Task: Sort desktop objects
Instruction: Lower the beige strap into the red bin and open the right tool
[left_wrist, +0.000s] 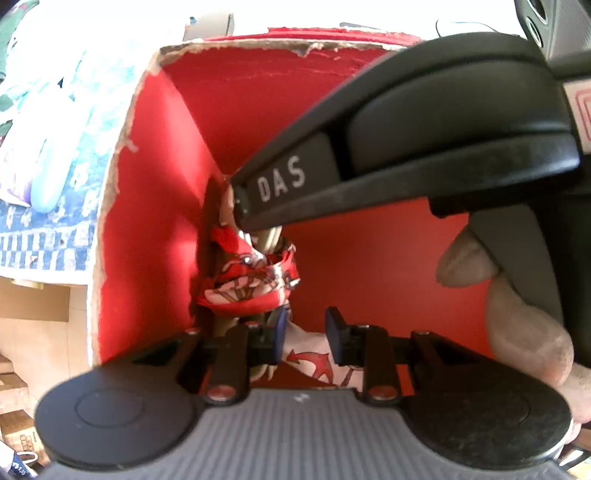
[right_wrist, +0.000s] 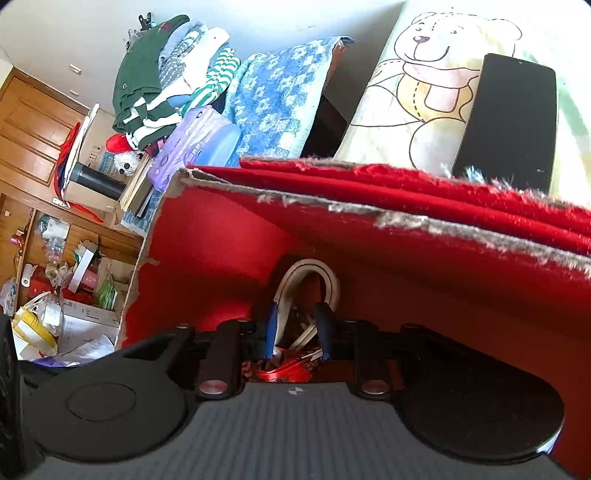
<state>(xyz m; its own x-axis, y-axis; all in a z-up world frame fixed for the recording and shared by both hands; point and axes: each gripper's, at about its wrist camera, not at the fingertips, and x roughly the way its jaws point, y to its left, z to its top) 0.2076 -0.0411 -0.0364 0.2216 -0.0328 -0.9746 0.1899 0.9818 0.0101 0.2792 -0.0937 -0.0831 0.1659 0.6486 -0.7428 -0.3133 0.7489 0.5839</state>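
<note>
Inside the red box (left_wrist: 155, 206), the patterned scarf (left_wrist: 251, 273) lies between the left fingers (left_wrist: 279, 325).

Crowded corner, open floor inside the red cardboard box (left_wrist: 155, 206)

Inside the box, the bare red floor toward the right lies clear, while the bunched red-and-white patterned scarf (left_wrist: 251, 277) fills the left corner against the wall. The right gripper's black body (left_wrist: 424, 147) slants across the upper opening and blocks entry from that side; a person's fingers (left_wrist: 524, 332) crowd the right edge. The torn, ragged box rim (right_wrist: 406, 221) stands close above the right gripper (right_wrist: 299, 328), with a white looped strap (right_wrist: 321, 277) directly ahead of it.
</note>
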